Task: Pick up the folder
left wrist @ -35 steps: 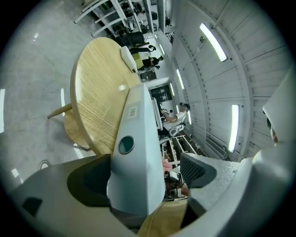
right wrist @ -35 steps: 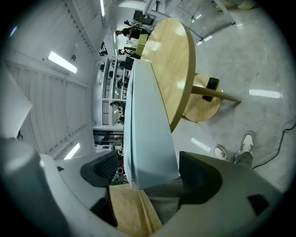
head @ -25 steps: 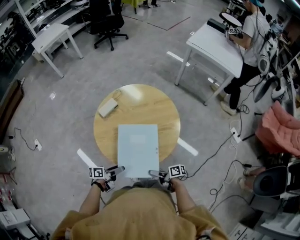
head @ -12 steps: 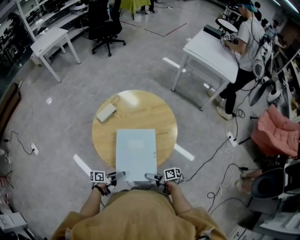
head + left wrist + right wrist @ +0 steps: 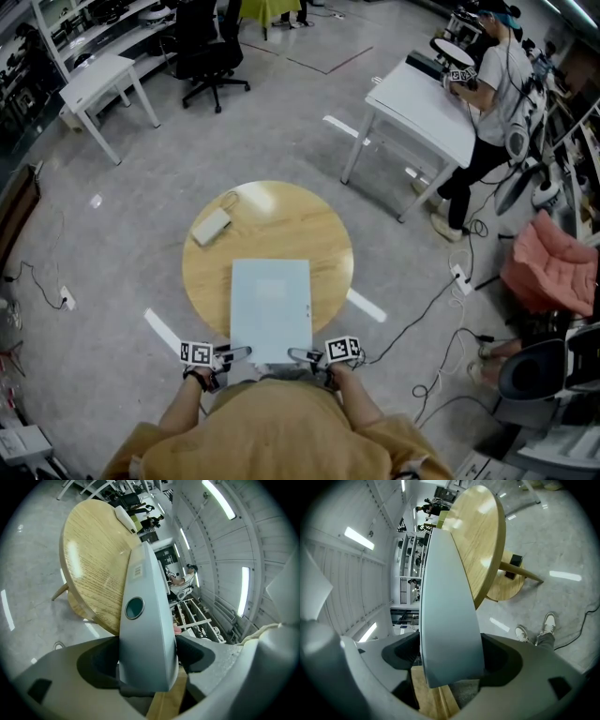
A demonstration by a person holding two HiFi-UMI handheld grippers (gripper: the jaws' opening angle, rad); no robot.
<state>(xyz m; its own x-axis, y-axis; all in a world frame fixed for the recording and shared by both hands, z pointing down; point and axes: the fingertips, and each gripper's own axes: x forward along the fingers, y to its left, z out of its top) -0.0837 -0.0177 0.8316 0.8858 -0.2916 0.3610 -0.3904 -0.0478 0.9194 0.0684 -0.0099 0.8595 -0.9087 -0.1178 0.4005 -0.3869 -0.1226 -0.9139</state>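
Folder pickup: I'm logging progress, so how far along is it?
Done: the left gripper and right gripper sit at the near edge of the folder, which is between both pairs of jaws. In hand: the left jaws have just been closing and, like the right ones, seem to press on it. Left: the lift; it lies flat on the table.

Open lab or workshop hall
Bare concrete floor (image 5: 112,253); white worktables (image 5: 420,101); office chair (image 5: 214,52); trailing cables (image 5: 412,317); storage racks (image 5: 410,550).
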